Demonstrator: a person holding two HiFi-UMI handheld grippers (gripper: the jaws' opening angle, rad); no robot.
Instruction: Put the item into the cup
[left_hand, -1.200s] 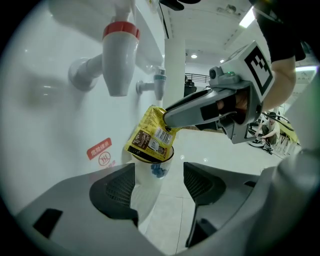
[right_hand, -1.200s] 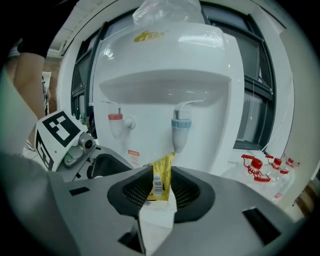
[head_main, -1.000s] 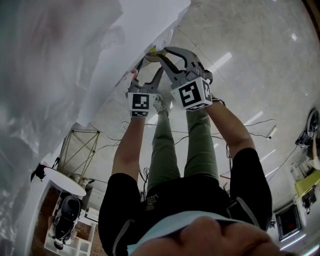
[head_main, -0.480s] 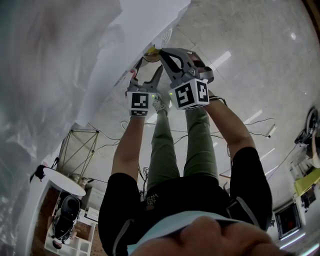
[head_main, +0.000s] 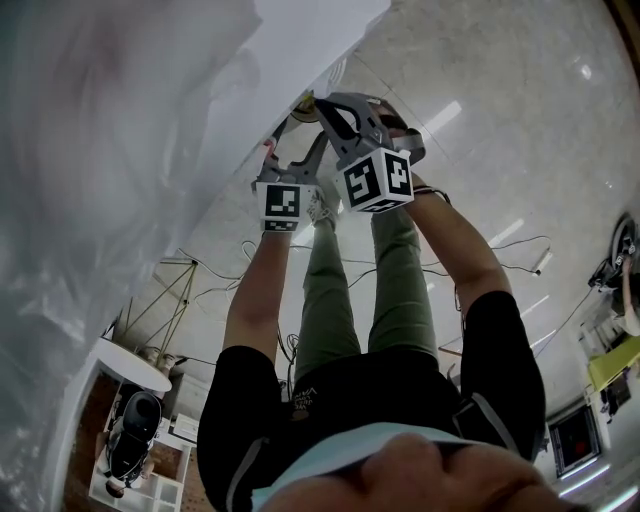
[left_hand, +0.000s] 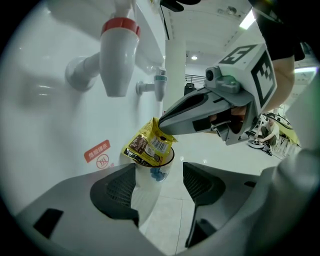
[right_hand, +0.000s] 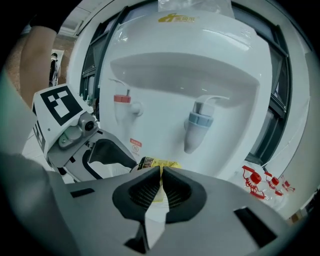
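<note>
A pale translucent cup (left_hand: 155, 177) with a blue print hangs in front of a water dispenser, below its taps. My left gripper (left_hand: 160, 167) is shut on the cup's lower body; in the head view this gripper (head_main: 298, 125) reaches up to the dispenser. A yellow snack packet (left_hand: 149, 146) stands tilted in the cup's mouth, its lower end inside the rim. My right gripper (right_hand: 161, 172) is shut on the packet's (right_hand: 159, 164) upper edge. From the left gripper view, the right gripper (left_hand: 161, 125) comes in from the right above the cup.
The white dispenser (right_hand: 200, 75) fills the background, with a red tap (left_hand: 119, 55) above and left of the cup and a blue tap (right_hand: 197, 127) to its right. Red plastic pieces (right_hand: 255, 180) lie at the far right. Glossy floor lies below.
My right gripper has shifted slightly up and left toward the dispenser, turning a little, with the packet in it. The left gripper and cup have barely moved.
</note>
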